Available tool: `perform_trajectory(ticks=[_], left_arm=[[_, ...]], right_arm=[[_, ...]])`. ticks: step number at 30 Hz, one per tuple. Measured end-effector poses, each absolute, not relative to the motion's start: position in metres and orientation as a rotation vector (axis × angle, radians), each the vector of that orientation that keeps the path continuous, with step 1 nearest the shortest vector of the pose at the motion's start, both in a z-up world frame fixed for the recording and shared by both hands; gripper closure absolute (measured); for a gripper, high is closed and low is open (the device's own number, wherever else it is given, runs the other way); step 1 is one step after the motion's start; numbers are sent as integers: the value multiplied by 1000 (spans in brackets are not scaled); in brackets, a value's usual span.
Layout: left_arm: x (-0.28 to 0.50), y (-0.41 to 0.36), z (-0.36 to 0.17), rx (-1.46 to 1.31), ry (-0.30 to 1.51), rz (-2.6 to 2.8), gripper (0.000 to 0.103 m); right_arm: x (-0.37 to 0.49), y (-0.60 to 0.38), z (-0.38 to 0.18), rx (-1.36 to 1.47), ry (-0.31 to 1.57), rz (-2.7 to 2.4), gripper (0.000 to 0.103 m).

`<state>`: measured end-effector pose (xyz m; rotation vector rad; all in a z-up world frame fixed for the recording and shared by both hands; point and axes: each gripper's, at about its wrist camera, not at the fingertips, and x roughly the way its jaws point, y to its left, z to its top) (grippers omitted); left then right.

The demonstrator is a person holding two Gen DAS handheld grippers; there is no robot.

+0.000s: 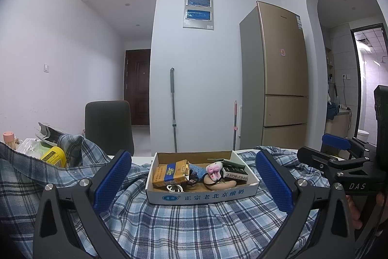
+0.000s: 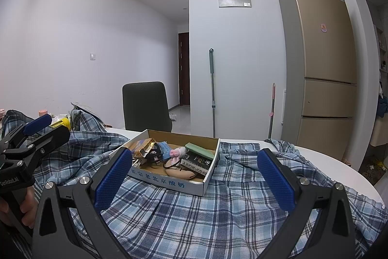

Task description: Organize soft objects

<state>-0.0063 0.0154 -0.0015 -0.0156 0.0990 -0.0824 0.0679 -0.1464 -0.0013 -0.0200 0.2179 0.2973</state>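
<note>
— Checking grippers: left gripper (image 1: 194, 180) and right gripper (image 2: 195, 176) are both hanging released, gripping nothing.
— Shirt (image 1: 184, 222) is lying spread under box (image 1: 201, 197), draping the table (image 2: 339, 162) edge.

Cardboard box (image 1: 202, 196) on plaid shirt (image 1: 181, 222), left gripper (image 1: 194, 182) fingers (image 1: 112, 176) apart.

Your plaid shirt (image 1: 184, 222), blue, white and dark checked, lies spread and rumpled across the bench, bunched into raised folds at the left and far right. On it sits an open cardboard tray (image 1: 201, 197) holding a small pink-and-white plush toy (image 1: 214, 169), lying on its side among assorted packets near the tray's middle.
</note>
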Motion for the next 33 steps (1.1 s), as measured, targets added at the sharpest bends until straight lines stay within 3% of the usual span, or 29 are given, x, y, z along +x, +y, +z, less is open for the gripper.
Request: perform_trajectory(ticks=[33], left_arm=[[-5,16,-4,-16,105,-76,0]], right_arm=[[68,-147,-1,-15,222,286,0]])
